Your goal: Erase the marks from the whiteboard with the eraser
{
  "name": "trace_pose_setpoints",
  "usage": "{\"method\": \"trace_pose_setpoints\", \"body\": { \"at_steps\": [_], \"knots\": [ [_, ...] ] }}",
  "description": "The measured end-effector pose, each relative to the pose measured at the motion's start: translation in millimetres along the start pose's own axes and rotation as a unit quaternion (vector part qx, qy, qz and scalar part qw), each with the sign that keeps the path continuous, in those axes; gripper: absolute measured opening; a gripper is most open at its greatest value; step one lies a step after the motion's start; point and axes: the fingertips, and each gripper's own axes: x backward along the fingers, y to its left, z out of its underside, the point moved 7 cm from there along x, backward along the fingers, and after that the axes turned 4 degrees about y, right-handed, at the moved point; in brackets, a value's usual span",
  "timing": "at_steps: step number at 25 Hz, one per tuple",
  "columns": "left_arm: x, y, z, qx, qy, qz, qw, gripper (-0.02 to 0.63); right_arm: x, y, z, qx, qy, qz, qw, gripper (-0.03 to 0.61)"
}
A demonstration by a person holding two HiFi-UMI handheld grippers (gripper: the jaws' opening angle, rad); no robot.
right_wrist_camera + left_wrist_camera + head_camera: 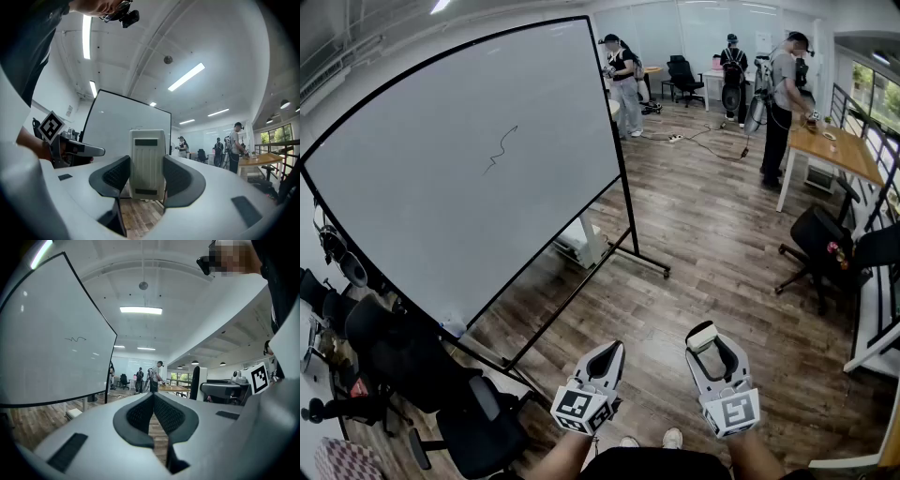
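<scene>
A large whiteboard (pixel 459 159) on a black wheeled stand leans across the left of the head view, with one thin black squiggle (pixel 501 150) on it. The same squiggle (pixel 75 339) shows in the left gripper view. My right gripper (pixel 703 337) is shut on a white eraser (pixel 147 164), which stands upright between its pads; the eraser's top (pixel 702 336) shows in the head view. My left gripper (pixel 607 354) is shut with nothing in it, its pads (pixel 161 413) touching. Both grippers are low, well short of the board.
Black office chairs (pixel 412 375) crowd the lower left under the board. Another chair (pixel 825 248) and a wooden table (pixel 839 150) stand at the right. Several people (pixel 783 94) stand at the far end of the wooden floor, with cables near them.
</scene>
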Motion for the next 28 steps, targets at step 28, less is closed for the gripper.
{"method": "trace_pose_setpoints", "body": {
  "at_steps": [28],
  "knots": [
    [-37.0,26.3,-6.4,0.004,-0.007,-0.086,0.9963,0.02,-57.4,-49.0,-5.4,-0.044,-0.056,-0.06,0.996,0.245]
  ]
}}
